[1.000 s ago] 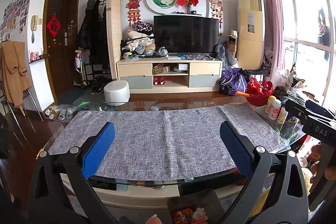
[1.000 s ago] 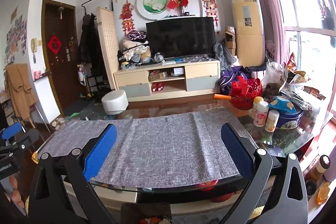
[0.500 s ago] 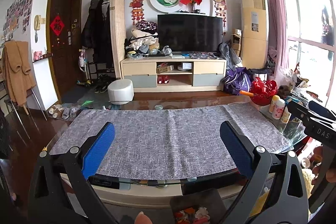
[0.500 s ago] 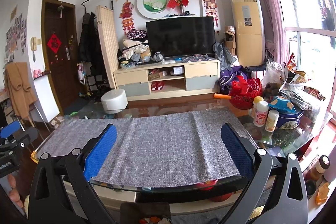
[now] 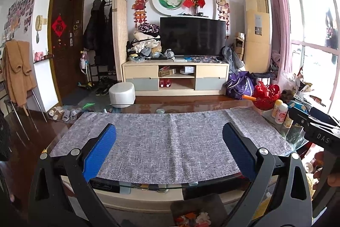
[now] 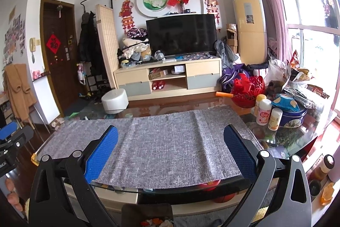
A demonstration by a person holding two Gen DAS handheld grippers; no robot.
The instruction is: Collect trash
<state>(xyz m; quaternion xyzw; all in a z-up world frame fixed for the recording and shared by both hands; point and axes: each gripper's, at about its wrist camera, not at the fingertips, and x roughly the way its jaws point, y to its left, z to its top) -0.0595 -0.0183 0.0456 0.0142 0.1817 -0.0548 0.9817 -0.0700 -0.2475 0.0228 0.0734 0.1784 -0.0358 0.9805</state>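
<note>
Both views are sitting slightly higher than a second ago, showing more of the room above the desk; nothing on the desk is lying differently. Trash is not clearly showing anywhere on the grey cloth (image 5: pixel 170 142); the only candidate is a dark bin (image 5: pixel 197 212) below the desk's near edge, with bits of orange and white scrap lying in it, and it is also peeking into the bottom of the right view (image 6: pixel 148 214).

Left gripper (image 5: pixel 169 149) is hovering over the near part of the cloth, its blue fingers (image 5: pixel 99 152) standing wide apart and gripping nothing. Right gripper (image 6: pixel 170 150) is hovering likewise, its fingers (image 6: pixel 102 154) also spread wide and empty. Each gripper is showing at the edge of the other's view.

Cloth is covering most of the glass desk (image 6: pixel 286 142), running from left to right. At the desk's right end, off the cloth, bottles (image 6: pixel 263 112) are standing just beside a blue tin (image 6: pixel 295 118), with a red basket (image 6: pixel 248 88) behind them and bags (image 6: pixel 297 82) piling up toward the window. Beyond the desk, a white stool (image 5: pixel 122 94) is sitting on the floor before the TV stand (image 5: pixel 176 78).
</note>
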